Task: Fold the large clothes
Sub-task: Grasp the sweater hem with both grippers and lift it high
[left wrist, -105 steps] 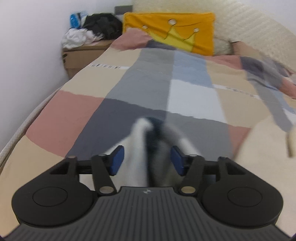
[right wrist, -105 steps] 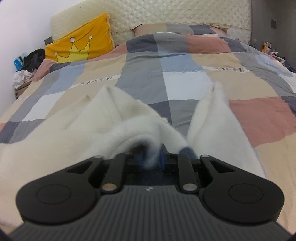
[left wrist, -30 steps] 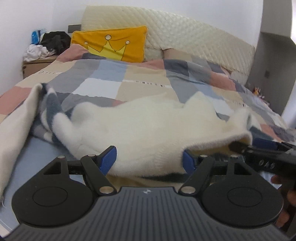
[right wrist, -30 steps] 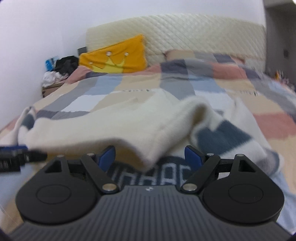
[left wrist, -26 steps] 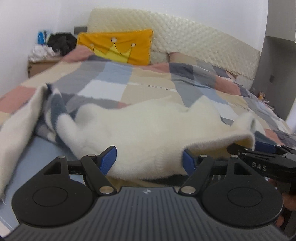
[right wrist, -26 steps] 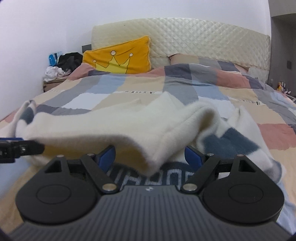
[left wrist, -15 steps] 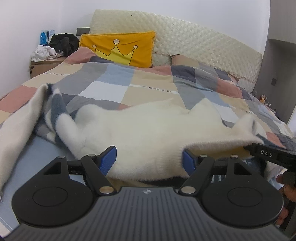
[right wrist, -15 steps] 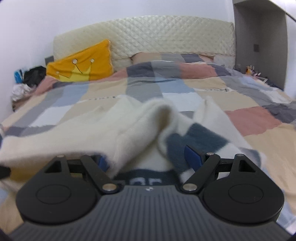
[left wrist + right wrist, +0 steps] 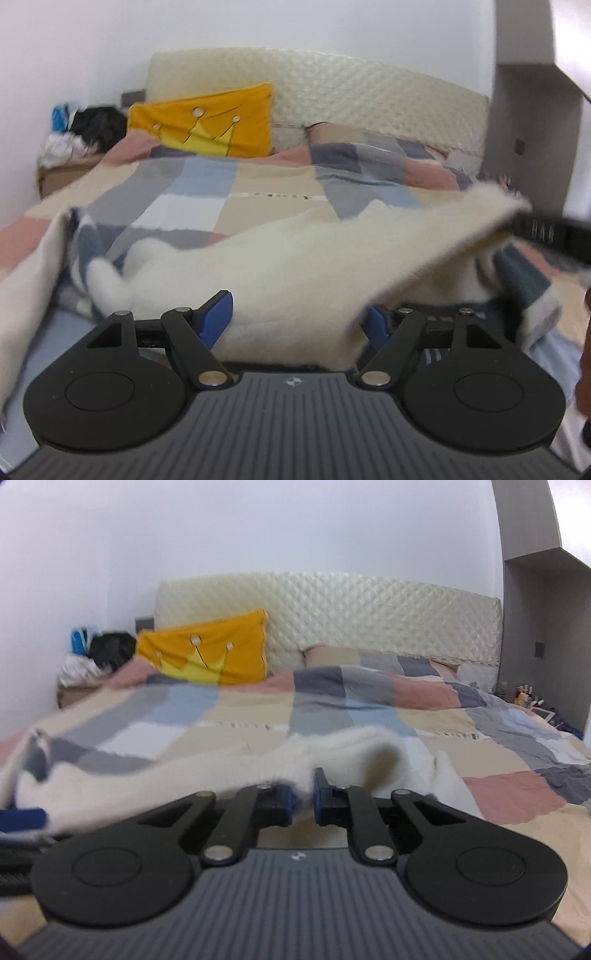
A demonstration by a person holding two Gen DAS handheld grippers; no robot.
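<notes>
A fluffy cream sweater with grey and blue patches lies spread across the checked bed. My left gripper stands open low at its near edge, and the cream fabric drapes between the blue pads without being pinched. In the right wrist view my right gripper has its jaws closing tight on a pinch of the sweater hem. From the left wrist view that right gripper holds the sweater's right corner raised off the bed. The left gripper's blue fingertip shows at the far left.
A patchwork duvet covers the bed, with a yellow crown pillow against the quilted cream headboard. A nightstand piled with clothes stands at the back left. A grey cabinet rises at the right. A hand shows at the right edge.
The right gripper's jaws went from wide open around the sweater's fold to shut on its edge, and rose. The sweater's right corner lifted off the bed. The left gripper stayed open.
</notes>
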